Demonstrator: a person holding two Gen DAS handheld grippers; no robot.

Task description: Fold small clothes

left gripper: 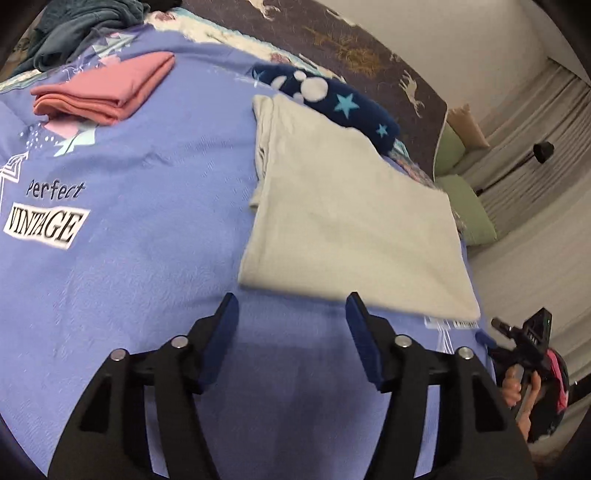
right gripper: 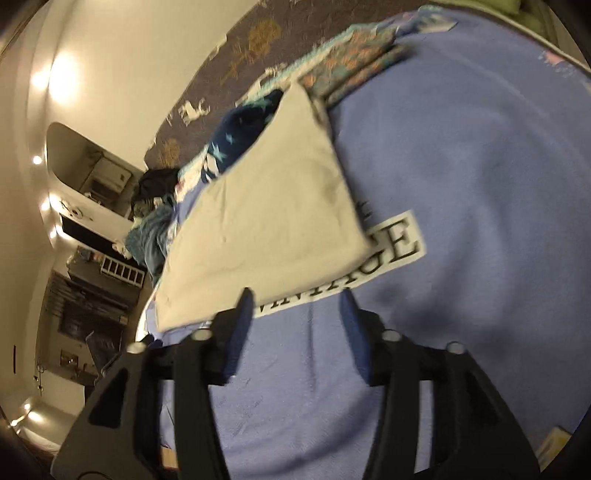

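Observation:
A pale grey-white garment [left gripper: 347, 221] lies folded flat on the blue bedspread [left gripper: 147, 229]; the right wrist view shows it too [right gripper: 266, 236]. My left gripper [left gripper: 291, 306] hovers just in front of its near edge, open, with nothing between the blue pads. My right gripper [right gripper: 297, 301] is open as well, its left finger [right gripper: 240, 317] by the garment's near corner and no cloth between the jaws. In the left wrist view the right gripper [left gripper: 524, 336] shows at the right edge, held by a hand [left gripper: 517, 387]. A folded pink garment [left gripper: 107, 92] lies at the far left.
A navy fleece with stars [left gripper: 332, 99] lies behind the pale garment. A teal pile of clothes [left gripper: 77, 29] sits at the far left corner. Green and beige pillows [left gripper: 465, 184] are at the right. The bedspread bears a "VINTAGE" print [left gripper: 44, 225]. Shelves [right gripper: 103, 280] stand beyond the bed.

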